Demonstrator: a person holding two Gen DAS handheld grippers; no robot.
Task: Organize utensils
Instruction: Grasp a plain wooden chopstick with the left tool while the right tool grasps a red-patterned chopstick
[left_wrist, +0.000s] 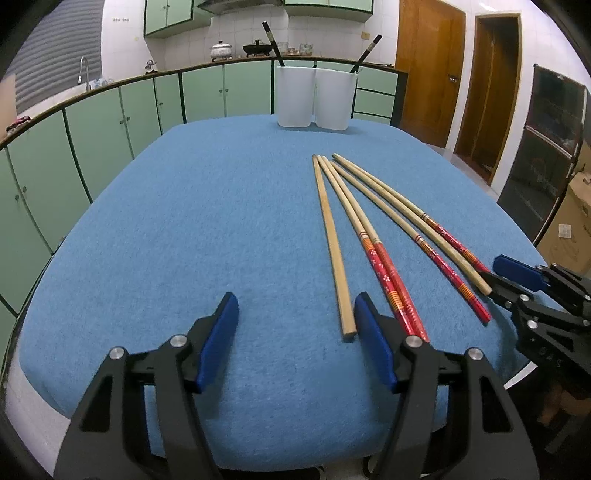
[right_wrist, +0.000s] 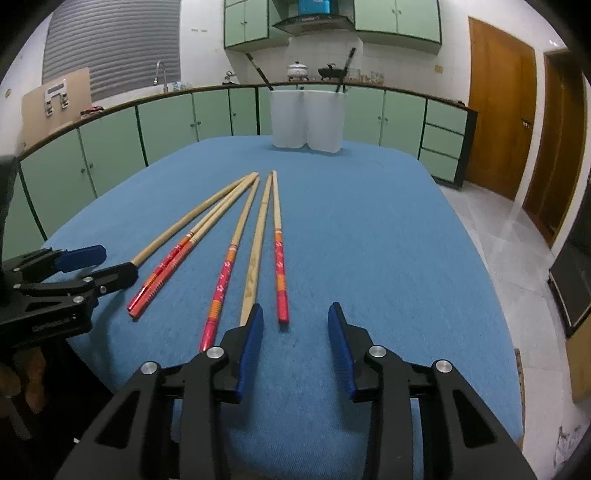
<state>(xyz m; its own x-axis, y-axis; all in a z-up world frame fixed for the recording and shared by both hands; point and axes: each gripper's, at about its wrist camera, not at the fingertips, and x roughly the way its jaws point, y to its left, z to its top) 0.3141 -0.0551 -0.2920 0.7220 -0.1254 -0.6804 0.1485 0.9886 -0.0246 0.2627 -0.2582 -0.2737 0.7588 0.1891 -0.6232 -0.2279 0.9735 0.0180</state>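
left wrist: left gripper jaws wide, nothing held; six chopsticks fanned on blue bench, right of centre; two white cups at far edge | right wrist: right gripper jaws wide, empty | risk: neighbouring sticks nudged, rolling | hidden: cup contents, near stick ends.

Left gripper hovers low over the blue-clothed table, jaws spread wide. Six wooden chopsticks, some red-handled, fan toward one o'clock. Two white plastic holders stand at twelve.
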